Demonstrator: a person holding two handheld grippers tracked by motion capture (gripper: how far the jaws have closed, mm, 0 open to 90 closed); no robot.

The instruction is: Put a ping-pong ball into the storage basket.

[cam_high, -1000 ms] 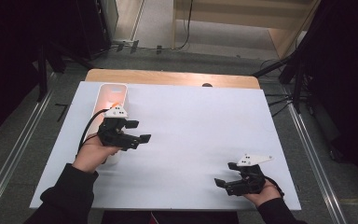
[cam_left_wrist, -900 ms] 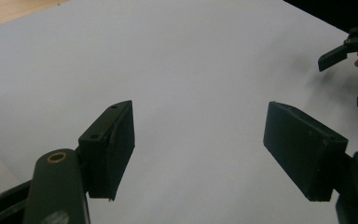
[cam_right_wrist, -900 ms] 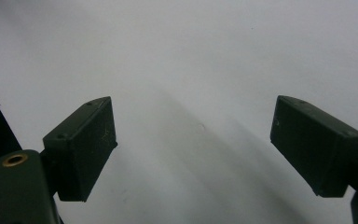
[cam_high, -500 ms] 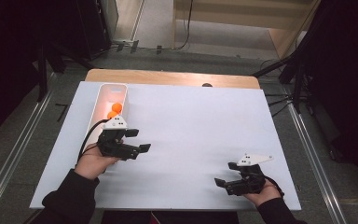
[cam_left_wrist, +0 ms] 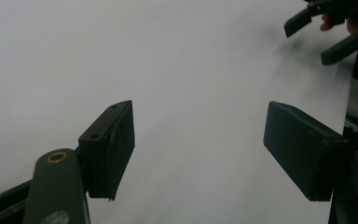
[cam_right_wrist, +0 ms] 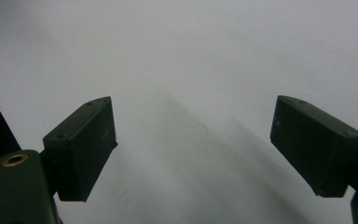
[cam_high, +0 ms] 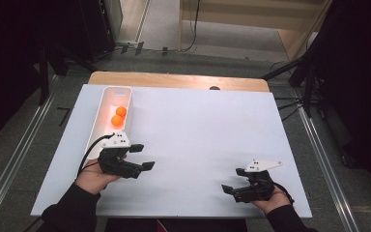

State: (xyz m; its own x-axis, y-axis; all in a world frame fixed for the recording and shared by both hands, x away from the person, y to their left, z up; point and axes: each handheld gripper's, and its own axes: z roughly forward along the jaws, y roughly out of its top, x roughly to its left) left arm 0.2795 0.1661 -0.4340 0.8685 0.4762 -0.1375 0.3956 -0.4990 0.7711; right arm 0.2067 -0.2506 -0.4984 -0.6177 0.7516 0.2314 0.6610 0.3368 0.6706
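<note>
The left gripper (cam_high: 144,157) is hovering over the white sheet (cam_high: 203,140) — jaws apart, nothing between them — just beside the tray (cam_high: 128,104) holding two orange balls (cam_high: 119,116).

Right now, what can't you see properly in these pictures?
- White tray, high view: its near end is hidden behind the left gripper, so more than the two orange balls could lie in it.
- Dark spot on the wooden table edge, high view: too small to tell what it is.
- Right gripper, left gripper view: cut off by the top right corner, only its fingers show.
</note>
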